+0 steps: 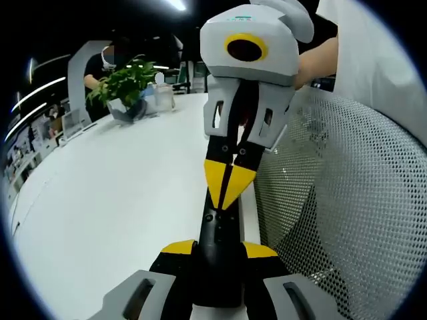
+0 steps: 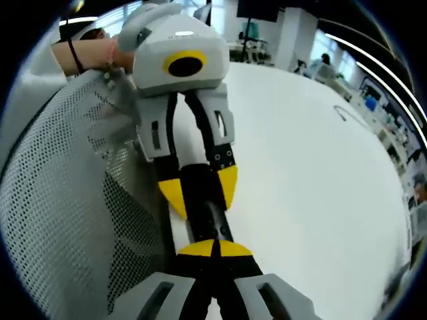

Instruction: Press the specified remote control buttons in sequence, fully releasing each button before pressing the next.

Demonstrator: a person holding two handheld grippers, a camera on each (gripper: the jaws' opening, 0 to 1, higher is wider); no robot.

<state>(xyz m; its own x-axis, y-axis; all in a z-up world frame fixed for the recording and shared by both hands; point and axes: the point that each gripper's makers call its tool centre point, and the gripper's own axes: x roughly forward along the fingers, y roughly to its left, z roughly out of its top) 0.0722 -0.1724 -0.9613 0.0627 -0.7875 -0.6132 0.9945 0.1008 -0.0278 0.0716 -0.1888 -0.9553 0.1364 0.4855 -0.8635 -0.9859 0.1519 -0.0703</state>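
Observation:
A slim black remote control [image 1: 217, 233] is clamped between the yellow-tipped jaws of my left gripper [image 1: 220, 249], which is shut on its sides. My right gripper [image 1: 230, 180] comes in from above with its yellow tips closed together, and those tips rest against the remote's far end. In the right gripper view, my right gripper [image 2: 215, 248] stands shut at the bottom with its tips on the remote [image 2: 208, 223]. Beyond it, the left gripper [image 2: 200, 192] grips the remote from both sides. The buttons are hidden under the tips.
A wide white table [image 1: 127, 200] lies under the grippers. A grey mesh chair back [image 1: 347, 200] stands close beside them. A potted plant [image 1: 127, 83] and clear containers sit at the table's far end, with a person behind. A hand [image 2: 93, 53] holds the left gripper.

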